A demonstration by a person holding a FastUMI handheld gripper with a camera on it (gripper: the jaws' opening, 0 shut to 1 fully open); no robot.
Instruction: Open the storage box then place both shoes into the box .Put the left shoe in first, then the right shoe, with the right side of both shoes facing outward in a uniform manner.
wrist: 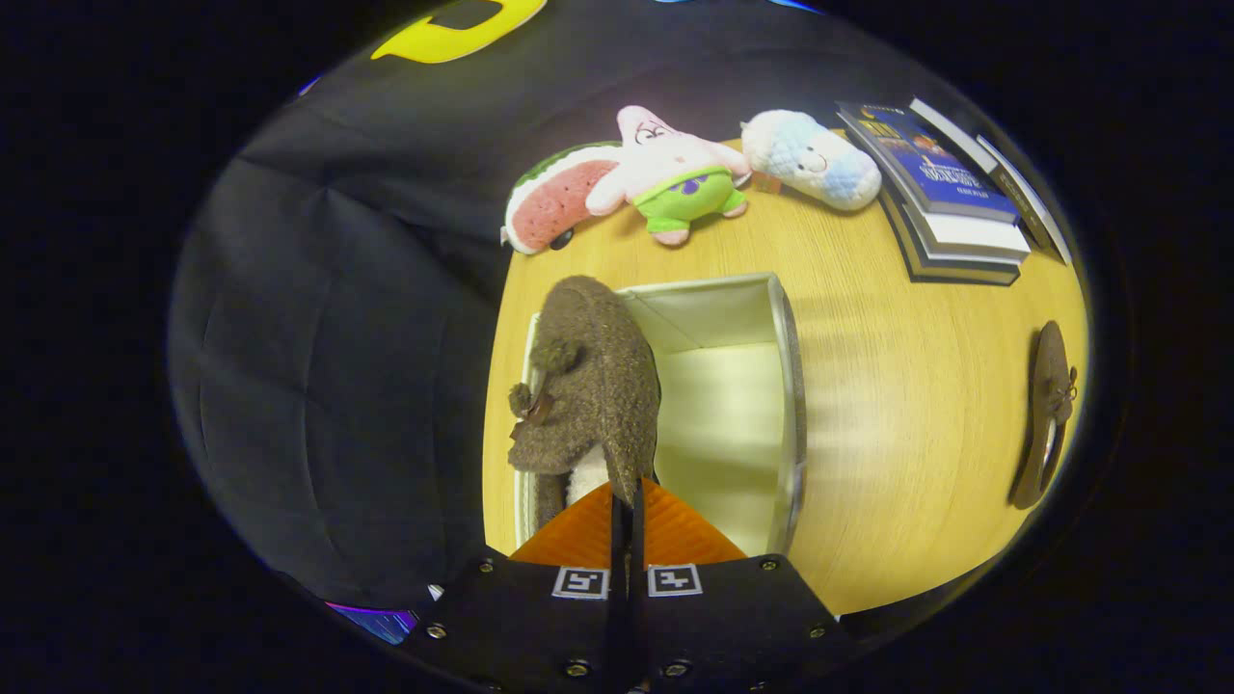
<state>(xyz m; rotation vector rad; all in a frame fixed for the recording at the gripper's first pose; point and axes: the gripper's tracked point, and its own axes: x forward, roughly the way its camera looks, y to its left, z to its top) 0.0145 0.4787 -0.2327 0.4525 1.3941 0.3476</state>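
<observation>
Gripper view | gripper (pixel 625 501) pinching left shoe's (pixel 588 386) heel | shoe hanging toe-forward over storage box's (pixel 786 386) left side | right shoe (pixel 1046 414) lying near desk's (pixel 897 434) right edge

Even overhead light, moderately bright. Pale sheen streaks cross the light wooden tabletop (pixel 897 405) right of the open cream fabric storage box (pixel 786 386), whose interior is brightly lit. Strong fisheye bending toward the tabletop's edges; focus sharp centrally.

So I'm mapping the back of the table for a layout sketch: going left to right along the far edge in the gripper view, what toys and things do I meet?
Watermelon slice plush → pink starfish plush → white and blue plush → stack of books.
</observation>
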